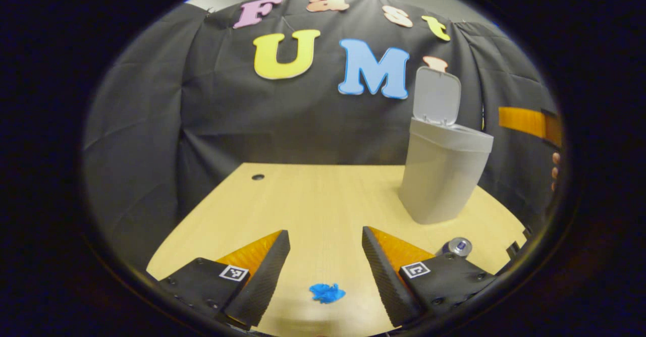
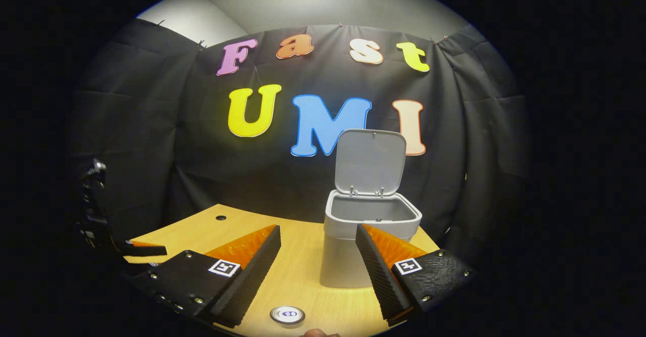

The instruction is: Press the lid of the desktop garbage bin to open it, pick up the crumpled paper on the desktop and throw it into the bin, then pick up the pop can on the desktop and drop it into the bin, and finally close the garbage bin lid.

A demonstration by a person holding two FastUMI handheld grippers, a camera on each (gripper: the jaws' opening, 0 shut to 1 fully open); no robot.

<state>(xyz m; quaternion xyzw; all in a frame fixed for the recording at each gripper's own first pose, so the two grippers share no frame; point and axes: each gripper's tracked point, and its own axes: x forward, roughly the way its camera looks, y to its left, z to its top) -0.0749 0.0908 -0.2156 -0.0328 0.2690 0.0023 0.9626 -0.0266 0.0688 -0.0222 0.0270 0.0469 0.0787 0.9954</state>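
In the left gripper view, the left gripper [image 1: 325, 264] sits nearest, its two fingers spread wide apart with nothing between their pads. On the wooden desktop [image 1: 313, 201], low in the gap between those fingers, lies the crumpled paper [image 1: 327, 293], a small blue wad touching neither finger. Just beyond the right-hand finger, the pop can [image 1: 455, 246] rests on the desktop, partly hidden behind that finger. Farther back and to the right stands the grey garbage bin [image 1: 439, 175], upright on the desktop, with its lid [image 1: 436, 96] swung up and standing open above the rim. A small dark hole [image 1: 258, 177] marks the desktop toward its far left corner. At the far right edge of this view some fingertips of a hand [image 1: 555, 170] show.

In the right gripper view, the right gripper [image 2: 318, 266] is likewise spread open and grips nothing. Below the gap between its fingers, the pop can [image 2: 287, 316] stands upright on the desktop [image 2: 303, 276], seen from above so that its round top faces the camera. Beyond the fingers stands the garbage bin [image 2: 348, 256], its mouth open and its lid [image 2: 371, 161] raised upright at the back. Far to the left, at the desktop's edge, the left gripper [image 2: 136, 248] shows dimly.
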